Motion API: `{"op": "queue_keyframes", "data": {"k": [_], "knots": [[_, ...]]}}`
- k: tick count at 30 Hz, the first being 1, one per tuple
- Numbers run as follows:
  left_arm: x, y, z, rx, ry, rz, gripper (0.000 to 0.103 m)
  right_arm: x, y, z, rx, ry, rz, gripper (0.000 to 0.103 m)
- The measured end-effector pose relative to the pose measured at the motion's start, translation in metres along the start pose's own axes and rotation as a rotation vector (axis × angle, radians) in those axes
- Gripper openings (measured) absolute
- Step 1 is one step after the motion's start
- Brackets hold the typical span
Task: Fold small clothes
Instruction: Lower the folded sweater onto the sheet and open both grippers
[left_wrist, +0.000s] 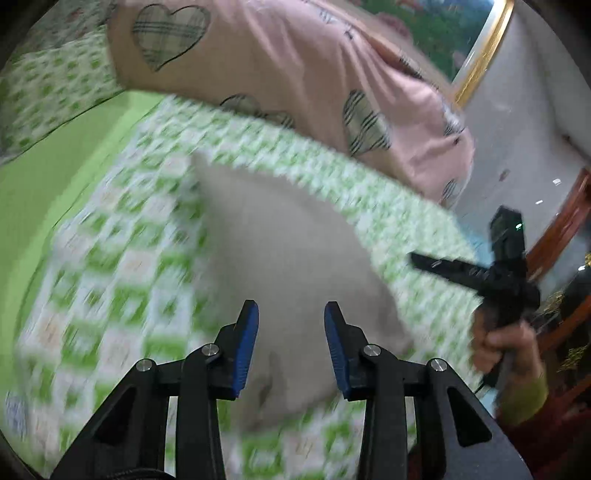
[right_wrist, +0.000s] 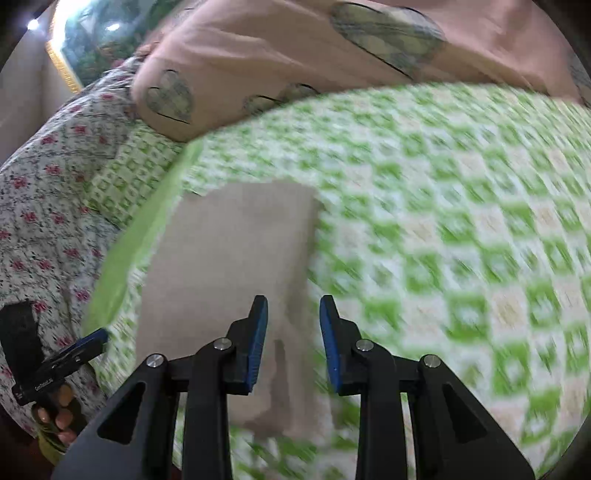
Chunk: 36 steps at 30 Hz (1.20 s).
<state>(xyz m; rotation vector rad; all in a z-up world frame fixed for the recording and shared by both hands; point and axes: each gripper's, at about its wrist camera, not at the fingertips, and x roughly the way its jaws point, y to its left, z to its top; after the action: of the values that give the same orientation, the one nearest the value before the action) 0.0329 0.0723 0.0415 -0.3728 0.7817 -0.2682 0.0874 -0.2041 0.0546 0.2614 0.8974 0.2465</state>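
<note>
A small grey-beige cloth (left_wrist: 280, 266) lies flat on the green-and-white checked bedspread (left_wrist: 122, 266), blurred by motion. My left gripper (left_wrist: 291, 314) hangs above its near part, jaws apart with nothing between the blue pads (left_wrist: 243, 343). In the right wrist view the same cloth (right_wrist: 229, 258) lies folded as a rectangle near the bed's left edge. My right gripper (right_wrist: 293, 308) hovers over its near right corner, jaws apart and holding nothing. The right gripper (left_wrist: 476, 273) also shows at the right of the left wrist view, held by a hand (left_wrist: 506, 343).
A pink pillow with plaid hearts (left_wrist: 295, 74) lies across the far side of the bed. A floral quilt (right_wrist: 48, 206) hangs at the left of the right wrist view. A framed picture (left_wrist: 476, 55) hangs on the wall. The left gripper (right_wrist: 70, 354) sits at lower left.
</note>
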Motion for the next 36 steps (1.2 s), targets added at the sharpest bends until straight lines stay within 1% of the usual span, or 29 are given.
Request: {"op": "queue_keyframes", "data": {"k": [1, 2, 3, 5, 6, 7, 9, 12, 13, 15, 16, 17, 19, 22, 23, 26, 27, 28, 30, 31, 32, 34, 36], "knots": [[0.011, 0.0, 0.014, 0.004, -0.008, 0.004, 0.037, 0.008, 0.011, 0.009, -0.007, 0.001, 0.019, 0.031], [0.023, 0.001, 0.026, 0.009, -0.001, -0.027, 0.038, 0.019, 0.023, 0.019, -0.011, 0.012, 0.052, 0.031], [0.03, 0.002, 0.034, 0.002, -0.002, -0.04, 0.037, 0.029, 0.029, 0.026, -0.01, 0.017, 0.071, 0.031], [0.051, 0.008, 0.051, -0.008, 0.014, -0.069, 0.037, 0.053, 0.037, 0.04, 0.012, 0.024, 0.078, 0.031], [0.057, 0.009, 0.054, -0.007, 0.022, -0.077, 0.037, 0.063, 0.038, 0.046, 0.022, 0.035, 0.08, 0.031], [0.069, 0.016, 0.059, -0.019, 0.032, -0.043, 0.036, 0.074, 0.038, 0.05, 0.036, 0.046, 0.086, 0.031], [0.089, 0.031, 0.064, -0.038, 0.073, -0.004, 0.033, 0.096, 0.036, 0.058, 0.055, 0.064, 0.088, 0.031], [0.114, 0.053, 0.063, -0.096, 0.118, 0.007, 0.029, 0.124, 0.033, 0.061, 0.047, 0.096, 0.059, 0.031], [0.122, 0.059, 0.06, -0.105, 0.131, 0.011, 0.023, 0.135, 0.03, 0.06, 0.03, 0.108, 0.032, 0.029], [0.126, 0.066, 0.057, -0.108, 0.126, -0.009, 0.021, 0.148, 0.019, 0.057, 0.023, 0.111, 0.007, 0.018], [0.128, 0.067, 0.056, -0.107, 0.122, -0.014, 0.02, 0.15, 0.016, 0.057, 0.015, 0.098, 0.014, 0.017], [0.13, 0.066, 0.054, -0.095, 0.116, -0.013, 0.02, 0.151, 0.013, 0.055, -0.001, 0.074, 0.028, 0.017], [0.131, 0.063, 0.052, -0.066, 0.108, 0.002, 0.019, 0.151, 0.013, 0.052, -0.02, 0.053, 0.03, 0.017], [0.133, 0.058, 0.052, -0.037, 0.11, 0.036, 0.019, 0.153, 0.015, 0.055, -0.043, 0.049, 0.011, 0.017], [0.132, 0.057, 0.052, -0.042, 0.114, 0.04, 0.019, 0.153, 0.015, 0.055, -0.039, 0.051, 0.013, 0.017], [0.119, 0.05, 0.053, -0.054, 0.113, 0.061, 0.018, 0.142, 0.015, 0.055, -0.009, 0.057, 0.038, 0.018], [0.111, 0.045, 0.052, -0.045, 0.105, 0.074, 0.02, 0.136, 0.015, 0.053, -0.002, 0.062, 0.038, 0.021], [0.101, 0.037, 0.048, -0.025, 0.091, 0.082, 0.023, 0.128, 0.016, 0.05, 0.005, 0.066, 0.035, 0.021], [0.083, 0.029, 0.039, -0.012, 0.077, 0.068, 0.025, 0.109, 0.019, 0.041, 0.007, 0.059, 0.04, 0.021], [0.071, 0.023, 0.031, -0.008, 0.065, 0.048, 0.025, 0.099, 0.02, 0.035, 0.003, 0.054, 0.049, 0.021], [0.063, 0.019, 0.025, -0.004, 0.058, 0.035, 0.025, 0.088, 0.022, 0.027, -0.002, 0.052, 0.058, 0.021], [0.045, 0.011, 0.007, -0.002, 0.054, -0.018, 0.025, 0.071, 0.027, 0.009, -0.025, 0.056, 0.079, 0.022], [0.032, 0.002, -0.012, 0.014, 0.054, -0.042, 0.025, 0.06, 0.03, -0.013, -0.035, 0.079, 0.086, 0.022]]}}
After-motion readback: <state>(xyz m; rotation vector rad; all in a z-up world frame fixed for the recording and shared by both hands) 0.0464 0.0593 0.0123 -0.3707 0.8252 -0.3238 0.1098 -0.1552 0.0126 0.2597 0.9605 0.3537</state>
